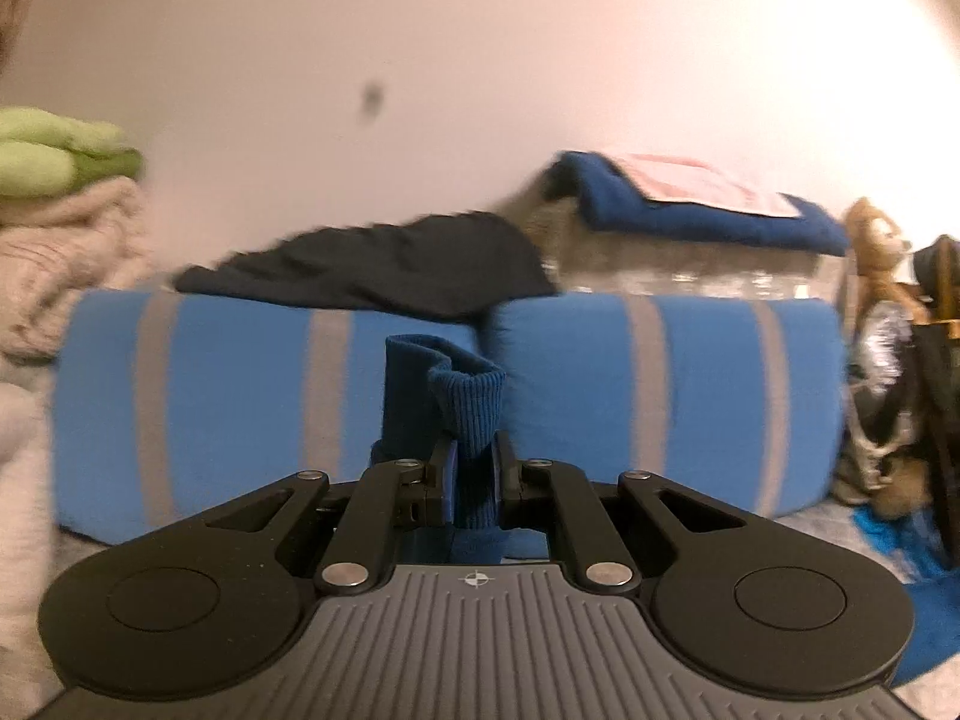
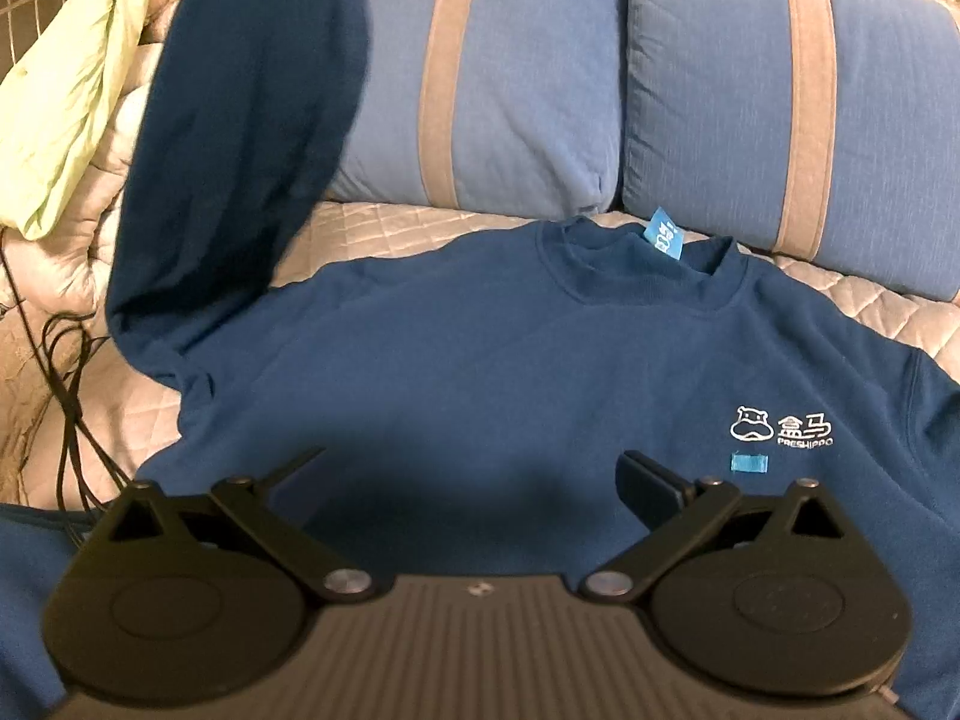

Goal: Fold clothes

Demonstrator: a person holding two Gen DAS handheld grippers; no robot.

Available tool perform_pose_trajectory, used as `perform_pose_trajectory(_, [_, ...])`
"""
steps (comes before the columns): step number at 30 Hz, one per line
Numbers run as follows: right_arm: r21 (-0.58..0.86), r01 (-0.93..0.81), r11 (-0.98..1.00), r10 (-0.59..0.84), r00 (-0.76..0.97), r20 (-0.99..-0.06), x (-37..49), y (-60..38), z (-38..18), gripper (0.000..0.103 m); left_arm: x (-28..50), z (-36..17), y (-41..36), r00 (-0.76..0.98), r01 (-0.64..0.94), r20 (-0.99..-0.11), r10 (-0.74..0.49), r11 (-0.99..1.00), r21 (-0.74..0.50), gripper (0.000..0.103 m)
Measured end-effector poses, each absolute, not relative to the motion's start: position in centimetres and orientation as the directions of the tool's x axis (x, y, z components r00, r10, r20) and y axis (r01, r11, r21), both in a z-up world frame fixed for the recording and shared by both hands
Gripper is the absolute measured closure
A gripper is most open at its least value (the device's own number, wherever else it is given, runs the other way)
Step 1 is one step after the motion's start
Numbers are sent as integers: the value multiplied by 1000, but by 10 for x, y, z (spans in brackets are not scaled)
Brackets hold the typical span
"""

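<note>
Your left gripper (image 1: 471,480) pinches the sweatshirt's ribbed cuff (image 1: 465,402), sleeve (image 2: 240,138) lifted upward. Your right gripper (image 2: 474,480) gapes wide, holding nothing, above the sweatshirt (image 2: 480,372), lying flat, collar toward the cushions (image 2: 780,102).

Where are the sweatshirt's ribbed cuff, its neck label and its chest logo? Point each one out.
ribbed cuff (image 1: 474,414), left wrist view, on the ribbing above the left gripper (image 1: 471,480).
neck label (image 2: 665,235), right wrist view, middle of the light blue tag.
chest logo (image 2: 780,425), right wrist view, on the white print.
</note>
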State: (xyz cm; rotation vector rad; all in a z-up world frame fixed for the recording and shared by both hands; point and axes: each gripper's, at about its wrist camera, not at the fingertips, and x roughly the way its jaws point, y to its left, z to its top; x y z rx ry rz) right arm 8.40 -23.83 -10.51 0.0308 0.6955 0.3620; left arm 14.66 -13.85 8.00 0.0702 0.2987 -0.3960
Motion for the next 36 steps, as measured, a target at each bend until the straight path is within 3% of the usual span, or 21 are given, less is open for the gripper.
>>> perform_pose_trajectory(3, [152, -312, 938, 336, 705, -624, 85, -239, -106, 0, 149, 72, -153, 814, 490, -337, -474, 871, -41, 83])
perform_pose_trajectory(5, [156, -308, 939, 335, 704, -626, 86, -240, -106, 0, 148, 67, -157, 788, 526, -339, -514, 848, -65, 53])
perform_pose_trajectory(8, [164, -300, 940, 334, 702, -629, 87, -242, -107, 0, 144, 63, -153, 777, 542, -324, -539, 836, -90, 35])
perform_pose_trajectory(24, [124, -320, 939, 320, 688, -651, 88, -233, -111, 0, 130, 71, -59, 858, 397, -308, -411, 911, -110, 34])
perform_pose_trajectory(36, [70, -329, 942, 303, 738, -603, 79, -230, -104, 0, 121, 61, -4, 887, 276, -347, -303, 953, -126, 33])
